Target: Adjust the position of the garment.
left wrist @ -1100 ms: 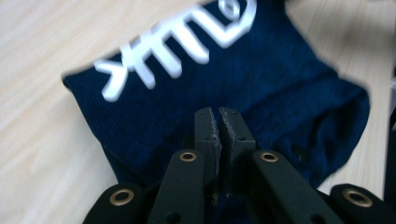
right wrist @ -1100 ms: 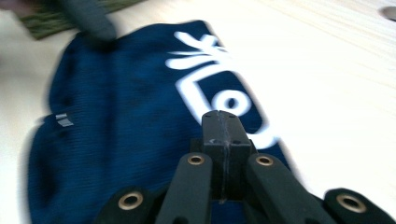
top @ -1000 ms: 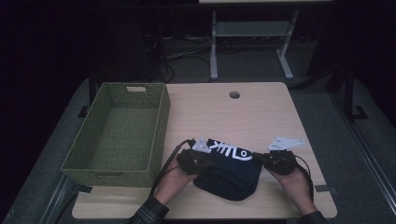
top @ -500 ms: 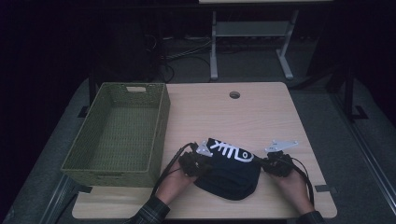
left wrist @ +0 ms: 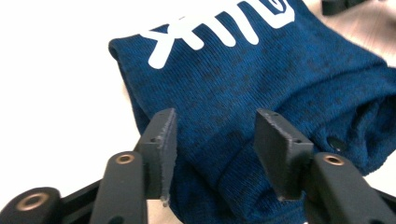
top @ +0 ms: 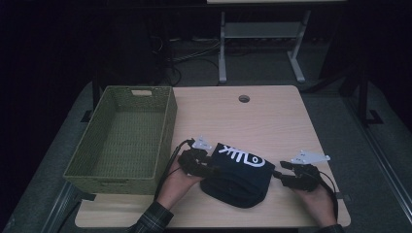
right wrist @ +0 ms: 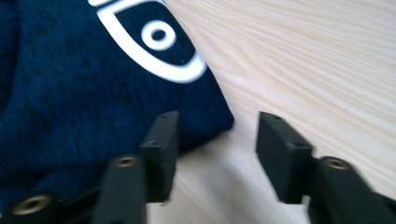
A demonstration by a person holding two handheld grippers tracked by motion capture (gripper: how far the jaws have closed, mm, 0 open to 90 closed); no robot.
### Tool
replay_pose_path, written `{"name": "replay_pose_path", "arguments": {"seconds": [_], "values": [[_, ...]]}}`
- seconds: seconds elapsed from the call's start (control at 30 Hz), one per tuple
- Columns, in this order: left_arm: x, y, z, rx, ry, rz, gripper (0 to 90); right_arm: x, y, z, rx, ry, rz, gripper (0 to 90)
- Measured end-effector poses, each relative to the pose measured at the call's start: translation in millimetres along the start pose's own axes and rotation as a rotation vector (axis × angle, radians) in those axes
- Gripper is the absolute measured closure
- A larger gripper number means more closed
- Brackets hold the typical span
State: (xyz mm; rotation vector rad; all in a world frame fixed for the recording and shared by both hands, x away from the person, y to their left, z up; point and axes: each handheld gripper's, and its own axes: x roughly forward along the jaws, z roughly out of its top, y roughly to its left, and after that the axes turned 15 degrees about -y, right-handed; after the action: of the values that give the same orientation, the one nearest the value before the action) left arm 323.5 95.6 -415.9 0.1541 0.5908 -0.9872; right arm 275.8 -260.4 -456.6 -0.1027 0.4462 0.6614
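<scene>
Lying folded on the table [top: 272, 116] beside the basket [top: 121, 136]: navy garment [top: 238, 177]. Left gripper [left wrist: 215, 140] just opened, cloth between unpressed; right gripper [right wrist: 215, 140] just opened, over bare wood at its corner.

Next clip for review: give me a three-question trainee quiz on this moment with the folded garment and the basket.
1. True or false: the green woven basket holds the folded navy garment.
2. Which hand-held gripper has cloth between its jaws: A) left hand-held gripper, B) right hand-held gripper?
3. Fill in: the garment's white print faces ____.

Key
1. False. The garment lies on the wooden table, to the right of the basket.
2. A. Its jaws have just been opening and straddle a fold without pressing it. The right one's jaws, also just opened, stand over bare wood by the garment's corner.
3. Up.
</scene>
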Motion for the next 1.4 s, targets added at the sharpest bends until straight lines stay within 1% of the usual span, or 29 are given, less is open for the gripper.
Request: {"name": "replay_pose_path", "arguments": {"seconds": [0.13, 0.17, 0.2, 0.3, 0.4, 0.43, 0.47, 0.53, 0.6, 0.67, 0.7, 0.9, 1.0, 1.23, 1.4], "values": [[-2.1, 4.9, 4.0, -0.009, -0.030, 0.017, 39.9, -7.3, -3.7, -10.9, 0.019, 0.007, -0.023, 27.5], [-1.9, 6.8, 4.7, -0.015, -0.036, 0.016, 37.9, -8.2, -4.1, -14.0, 0.026, 0.014, -0.037, 24.4], [-1.1, 8.6, 5.0, -0.028, -0.047, 0.019, 35.8, -8.8, -4.4, -17.1, 0.034, 0.021, -0.036, 22.4], [3.2, 13.7, 4.3, -0.040, -0.038, 0.023, 29.5, -9.3, -2.8, -24.1, 0.028, 0.040, -0.054, 14.4], [8.7, 16.1, 2.2, -0.041, -0.017, 0.034, 25.0, -8.3, -2.0, -27.3, 0.007, 0.047, -0.089, 11.2], [10.4, 16.8, 1.6, -0.041, -0.016, 0.036, 23.3, -7.0, -2.5, -28.1, -0.007, 0.048, -0.100, 9.6], [11.8, 17.2, 0.9, -0.042, -0.013, 0.041, 21.6, -5.5, -2.9, -29.2, -0.014, 0.056, -0.108, 8.9], [14.8, 18.7, -0.6, -0.045, -0.008, 0.043, 18.7, -4.5, -5.3, -30.0, 0.000, 0.055, -0.098, 8.8], [17.4, 20.5, -2.6, -0.051, -0.009, 0.047, 17.4, -4.6, -5.3, -29.9, -0.004, 0.054, -0.098, 8.9], [21.1, 21.9, -4.8, -0.063, -0.003, 0.045, 16.9, -4.1, -6.6, -29.9, 0.009, 0.056, -0.090, 8.9], [23.1, 22.5, -6.0, -0.060, 0.004, 0.045, 16.6, -3.8, -7.8, -29.9, 0.019, 0.061, -0.085, 8.6], [31.9, 24.3, -12.6, -0.076, 0.016, 0.046, 15.7, -3.7, -8.1, -29.9, 0.020, 0.062, -0.085, 8.6], [35.4, 25.1, -15.7, -0.075, 0.025, 0.044, 14.8, -3.7, -8.1, -29.9, 0.020, 0.062, -0.084, 8.7], [41.3, 24.3, -19.2, -0.066, 0.064, 0.034, 13.6, -3.7, -7.8, -29.9, 0.021, 0.062, -0.081, 8.7], [43.2, 23.3, -20.3, -0.064, 0.073, 0.035, 12.8, -3.7, -7.7, -29.9, 0.021, 0.062, -0.080, 8.7]]}}
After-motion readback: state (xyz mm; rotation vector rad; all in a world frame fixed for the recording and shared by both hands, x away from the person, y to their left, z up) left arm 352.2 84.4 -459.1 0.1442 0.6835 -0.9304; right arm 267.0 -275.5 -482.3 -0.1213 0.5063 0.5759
